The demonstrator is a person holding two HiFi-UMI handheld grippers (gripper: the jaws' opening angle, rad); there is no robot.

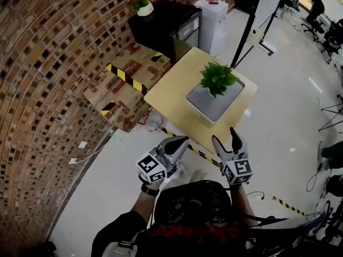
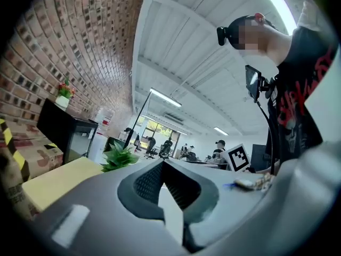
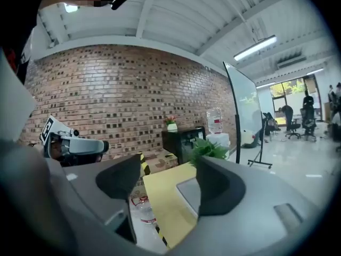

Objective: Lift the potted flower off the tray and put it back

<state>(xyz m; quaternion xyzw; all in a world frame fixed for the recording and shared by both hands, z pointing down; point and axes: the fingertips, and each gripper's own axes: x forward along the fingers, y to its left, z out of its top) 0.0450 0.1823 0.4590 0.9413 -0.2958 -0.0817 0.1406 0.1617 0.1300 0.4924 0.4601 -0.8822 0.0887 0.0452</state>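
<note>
The potted flower, a bushy green plant whose pot is hidden by its leaves, stands on a grey square tray on a light wooden table. Both grippers hover side by side short of the table's near edge, apart from the plant. My left gripper is shut with nothing in it; its closed tips point level toward the plant. My right gripper is open and empty. Between its spread jaws I see the table, the tray and the plant.
Taped cardboard boxes sit left of the table against a brick wall. Behind them is a black cabinet with a small flowerpot and a water dispenser. Hazard tape crosses the floor. A plastic bottle lies under the table.
</note>
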